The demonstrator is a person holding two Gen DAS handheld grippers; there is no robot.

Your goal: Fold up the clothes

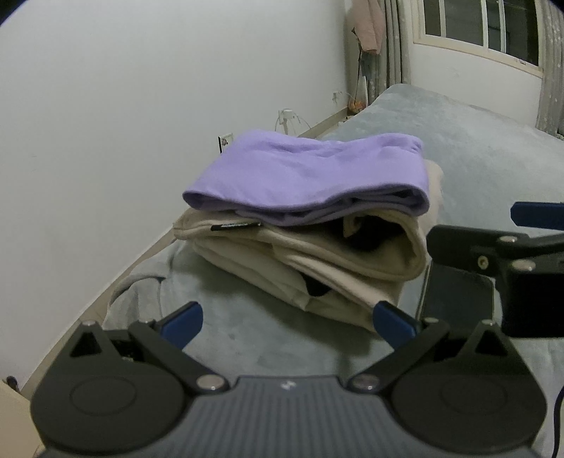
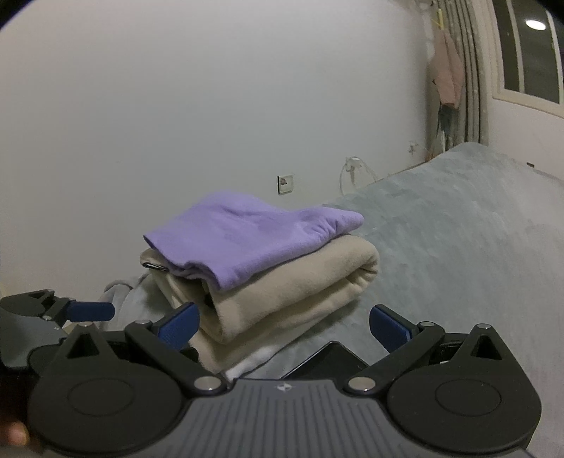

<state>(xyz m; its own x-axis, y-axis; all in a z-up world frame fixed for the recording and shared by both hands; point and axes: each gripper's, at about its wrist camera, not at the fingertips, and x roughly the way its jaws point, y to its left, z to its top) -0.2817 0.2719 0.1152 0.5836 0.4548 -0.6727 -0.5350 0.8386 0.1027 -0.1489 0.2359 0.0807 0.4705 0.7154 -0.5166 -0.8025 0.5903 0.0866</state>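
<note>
A folded purple garment [image 1: 303, 172] [image 2: 246, 243] lies on top of a folded beige garment [image 1: 317, 267] [image 2: 289, 289], stacked on the grey-blue bed cover [image 1: 476, 169] [image 2: 458, 246]. My left gripper [image 1: 289, 322] is open, just short of the stack's near edge, with nothing between its blue fingertips. My right gripper [image 2: 283, 326] is open too, close to the front of the beige fold, and holds nothing. In the left wrist view the right gripper shows as a black frame at the right edge. In the right wrist view a finger of the left gripper shows at the far left.
A light grey garment [image 1: 141, 299] [image 2: 120, 285] lies bunched on the bed left of the stack. A dark flat slab [image 1: 454, 292] [image 2: 328, 359], like a phone, rests near the grippers. White wall with socket [image 2: 284, 184] runs behind; window [image 1: 486, 24] and curtains at the right.
</note>
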